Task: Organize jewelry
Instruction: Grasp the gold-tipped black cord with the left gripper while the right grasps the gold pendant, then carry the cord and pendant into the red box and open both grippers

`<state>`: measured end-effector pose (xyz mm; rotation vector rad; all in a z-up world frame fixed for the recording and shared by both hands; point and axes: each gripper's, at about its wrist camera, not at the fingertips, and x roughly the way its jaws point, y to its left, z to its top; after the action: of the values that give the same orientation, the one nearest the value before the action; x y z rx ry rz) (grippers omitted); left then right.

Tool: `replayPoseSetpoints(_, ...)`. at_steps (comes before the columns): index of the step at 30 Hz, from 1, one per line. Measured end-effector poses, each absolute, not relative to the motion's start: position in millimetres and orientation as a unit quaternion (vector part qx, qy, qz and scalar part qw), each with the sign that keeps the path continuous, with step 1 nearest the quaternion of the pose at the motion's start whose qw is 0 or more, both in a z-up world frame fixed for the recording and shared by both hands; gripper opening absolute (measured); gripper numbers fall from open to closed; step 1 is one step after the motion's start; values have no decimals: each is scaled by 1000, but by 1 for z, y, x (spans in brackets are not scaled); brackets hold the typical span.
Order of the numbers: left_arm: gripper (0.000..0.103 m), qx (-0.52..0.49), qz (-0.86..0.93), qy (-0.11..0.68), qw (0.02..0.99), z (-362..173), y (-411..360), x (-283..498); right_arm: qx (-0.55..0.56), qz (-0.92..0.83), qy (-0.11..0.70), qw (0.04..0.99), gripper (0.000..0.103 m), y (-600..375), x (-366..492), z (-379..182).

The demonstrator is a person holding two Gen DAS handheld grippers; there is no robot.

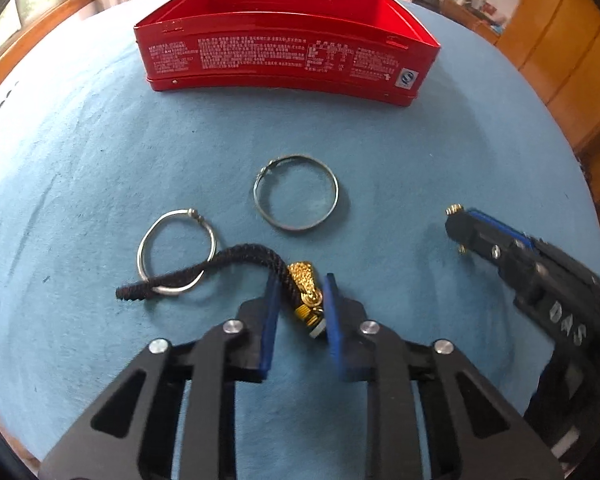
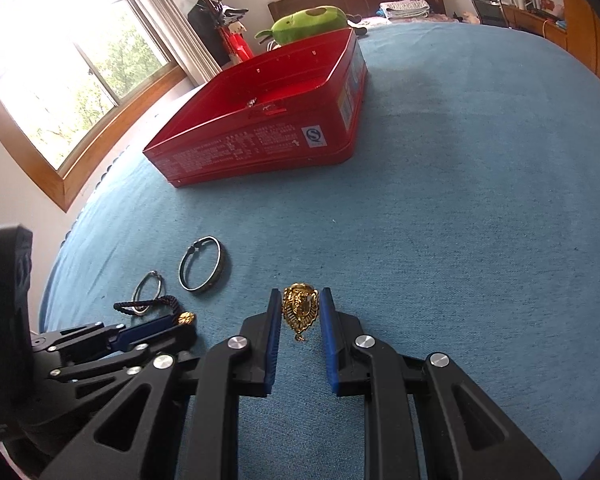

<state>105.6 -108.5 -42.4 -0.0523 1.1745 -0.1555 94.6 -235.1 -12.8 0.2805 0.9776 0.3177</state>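
Jewelry pickup step: your left gripper (image 1: pixel 300 300) straddles the cord's gold clasp (image 1: pixel 305 286), right gripper (image 2: pixel 300 312) brackets the pendant (image 2: pixel 300 309), both narrow, unclamped; close, then carry to tin (image 1: pixel 288 54).

the open tin (image 1: pixel 286 58) sits at the far side of the bed (image 1: pixel 440 160). nearer, two bangles lie apart, the wider bangle (image 1: pixel 296 194) right of the thin bangle (image 1: pixel 176 252). a cord (image 1: pixel 204 268) crosses the thin bangle, and a pendant (image 2: pixel 300 308) lies well right of it.
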Motion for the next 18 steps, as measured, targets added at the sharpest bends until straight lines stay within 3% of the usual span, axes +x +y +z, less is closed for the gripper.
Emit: replayPoseSetpoints(18,10,-42,-141,530,835,-26,-55,83,132,156,474,857,19,-223,97,-14)
